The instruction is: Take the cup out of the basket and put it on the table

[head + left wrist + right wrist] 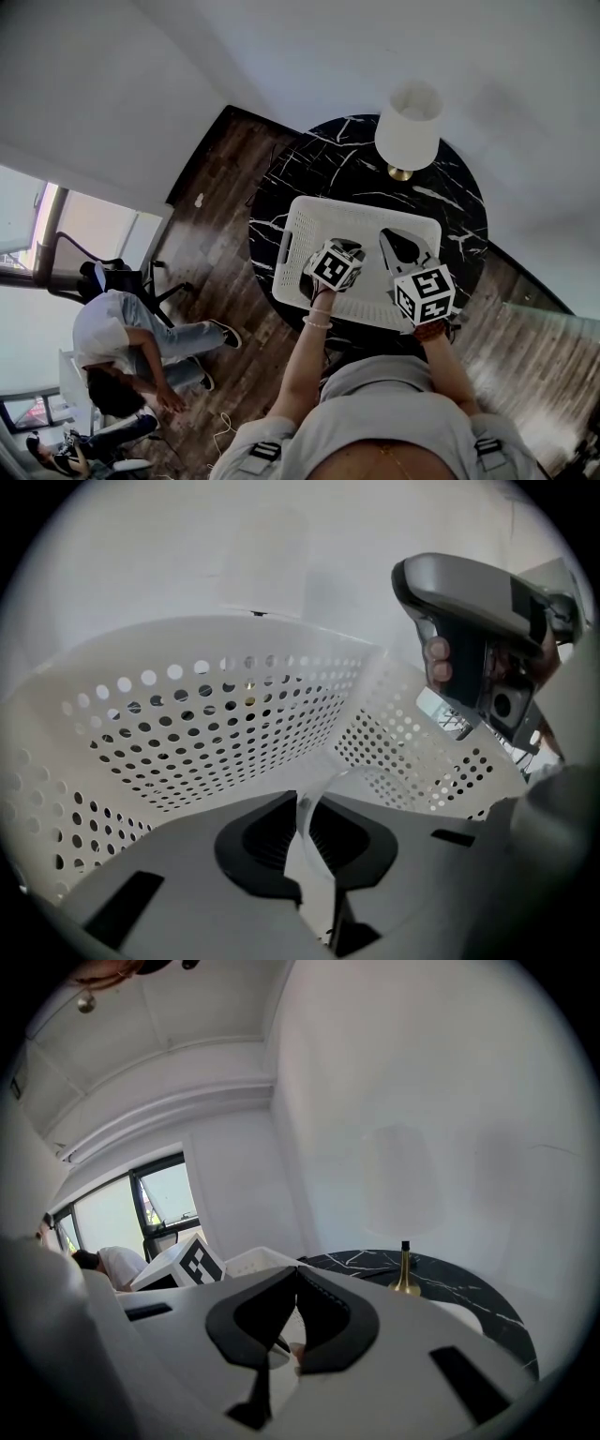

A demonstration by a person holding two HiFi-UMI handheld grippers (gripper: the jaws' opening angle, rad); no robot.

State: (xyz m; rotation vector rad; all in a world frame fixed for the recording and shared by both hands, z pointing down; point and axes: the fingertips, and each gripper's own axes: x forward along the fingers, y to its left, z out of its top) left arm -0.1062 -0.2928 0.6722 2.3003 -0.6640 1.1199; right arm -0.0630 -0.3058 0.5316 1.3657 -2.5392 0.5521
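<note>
A white perforated basket (292, 234) stands on the round black marble table (309, 164). In the left gripper view its holed walls (187, 714) fill the picture. My left gripper (306, 834) reaches down into the basket, shut on the thin wall of a clear cup (317, 803), whose rim curves off to the right. From the head view the left gripper (347, 249) is over the basket's middle and the cup cannot be made out. My right gripper (402, 246) hovers over the basket's right part. Its jaws (298, 1283) meet at the tips, empty.
A lamp with a white shade (409, 127) and brass foot (405, 1282) stands at the table's far side. The table edge drops to a wooden floor. A person (122, 342) sits on the floor at the left beside an office chair (117, 277).
</note>
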